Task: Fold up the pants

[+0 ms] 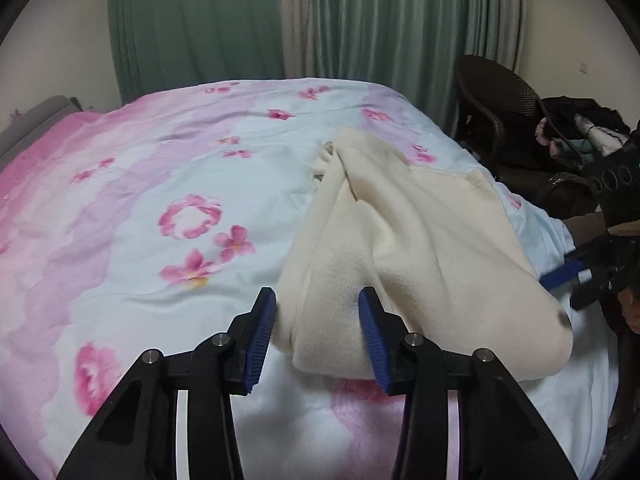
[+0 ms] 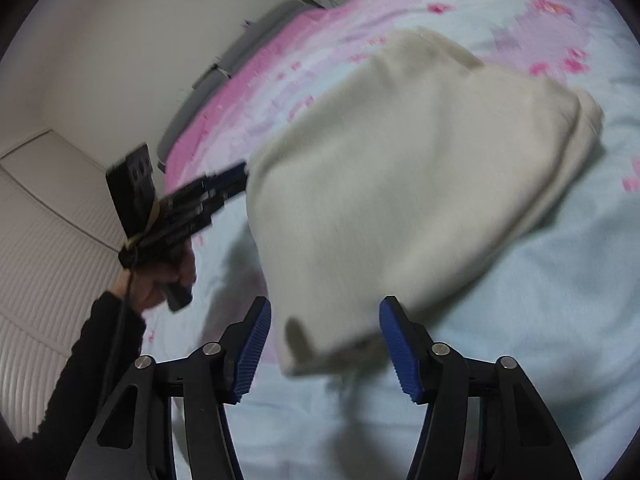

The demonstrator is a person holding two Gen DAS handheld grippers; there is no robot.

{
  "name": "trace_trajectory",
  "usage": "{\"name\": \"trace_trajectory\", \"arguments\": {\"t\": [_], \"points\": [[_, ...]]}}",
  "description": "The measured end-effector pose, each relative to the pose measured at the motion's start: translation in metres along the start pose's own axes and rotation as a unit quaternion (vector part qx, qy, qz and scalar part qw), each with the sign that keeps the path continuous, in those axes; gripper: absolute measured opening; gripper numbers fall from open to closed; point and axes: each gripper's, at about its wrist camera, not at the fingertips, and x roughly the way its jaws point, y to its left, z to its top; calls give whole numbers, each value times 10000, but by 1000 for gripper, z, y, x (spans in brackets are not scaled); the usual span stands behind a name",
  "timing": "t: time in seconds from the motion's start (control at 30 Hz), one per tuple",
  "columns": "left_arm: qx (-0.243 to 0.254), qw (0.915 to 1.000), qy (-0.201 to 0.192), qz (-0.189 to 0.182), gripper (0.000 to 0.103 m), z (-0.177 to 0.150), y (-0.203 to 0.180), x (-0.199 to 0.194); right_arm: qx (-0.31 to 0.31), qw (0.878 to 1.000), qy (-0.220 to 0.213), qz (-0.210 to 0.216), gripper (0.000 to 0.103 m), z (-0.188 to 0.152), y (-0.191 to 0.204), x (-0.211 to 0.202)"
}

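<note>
The cream pants (image 1: 404, 248) lie folded in a thick bundle on the floral bedspread (image 1: 160, 200). My left gripper (image 1: 317, 300) is open, its blue pads on either side of the bundle's near left corner, holding nothing. My right gripper (image 2: 325, 308) is open just above the bundle's near edge; the pants (image 2: 400, 184) fill the middle of the right wrist view, blurred. The right gripper also shows at the far right of the left wrist view (image 1: 568, 274), beside the bundle. The left gripper shows in the right wrist view (image 2: 228, 178), at the bundle's left edge.
A dark wicker chair (image 1: 496, 100) piled with clothes (image 1: 580, 132) stands past the bed's right side. Green curtains (image 1: 240, 20) hang behind the bed. A grey headboard (image 2: 256, 44) and a white wall are at the left in the right wrist view.
</note>
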Motion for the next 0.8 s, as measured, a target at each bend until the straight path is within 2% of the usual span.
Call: {"name": "trace_trajectory", "arguments": {"t": [0.1,0.2,0.37,0.43,0.57,0.7,0.77,0.8], "points": [[48,9998,-87,-158,36,1,-2,4,222,9993,298,-33,55,-15,-8,4],[60,9998,-41,-194,32,-2,-4,2,253,9991,342,58,53,-18,-12,6],[-133,9995,-127,-244,26,-13,-1,2,-1,9981,431,440,21,-5,-10,16],[-119,9995,-193,-224,21,-16,-1,2,-126,9973,497,522,14,0,-10,19],[211,9997,-117,-75,16,-13,-3,3,-296,9948,728,653,11,10,-5,16],[623,9980,6,126,15,1,-8,5,-653,9935,549,758,10,32,10,-11],[635,9977,-102,195,15,9,-5,7,-651,9937,552,725,10,31,6,-17],[611,9979,-94,208,12,9,-2,9,-538,9939,682,685,10,28,0,-11]]}}
